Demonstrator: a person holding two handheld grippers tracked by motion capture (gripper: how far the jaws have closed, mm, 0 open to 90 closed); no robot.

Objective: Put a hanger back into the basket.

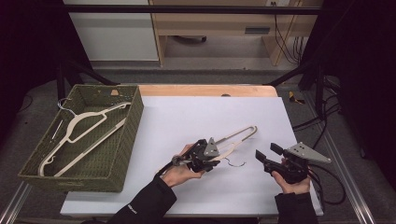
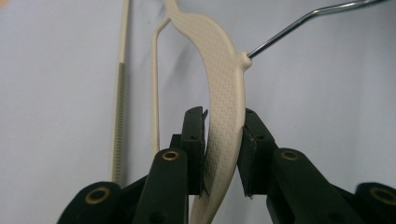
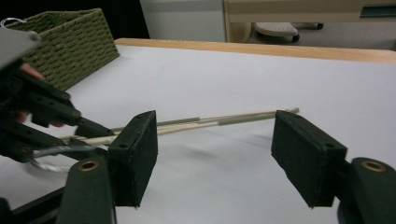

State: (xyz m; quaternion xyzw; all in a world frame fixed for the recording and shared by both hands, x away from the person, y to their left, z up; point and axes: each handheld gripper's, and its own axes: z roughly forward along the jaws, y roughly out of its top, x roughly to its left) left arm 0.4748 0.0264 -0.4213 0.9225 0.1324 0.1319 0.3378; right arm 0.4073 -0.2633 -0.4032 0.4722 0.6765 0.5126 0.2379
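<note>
A cream plastic hanger (image 1: 243, 134) with a wire hook lies on the white table top (image 1: 196, 112), pointing toward the far right. My left gripper (image 1: 215, 158) is shut on its curved shoulder. In the left gripper view both pads press the textured shoulder (image 2: 224, 79), and the wire hook (image 2: 299, 23) runs off to the upper right. My right gripper (image 1: 267, 153) stands open just right of the hook, with nothing between its jaws. In the right gripper view its jaws (image 3: 215, 149) frame bare table, and the hanger's bars (image 3: 233, 119) lie beyond them.
A green woven basket (image 1: 133, 135) stands at the left of the table and holds another cream hanger (image 1: 84, 128). The basket's corner (image 3: 70, 42) is also in the right gripper view. A wooden strip (image 1: 205, 90) edges the far side. Cables hang at the right.
</note>
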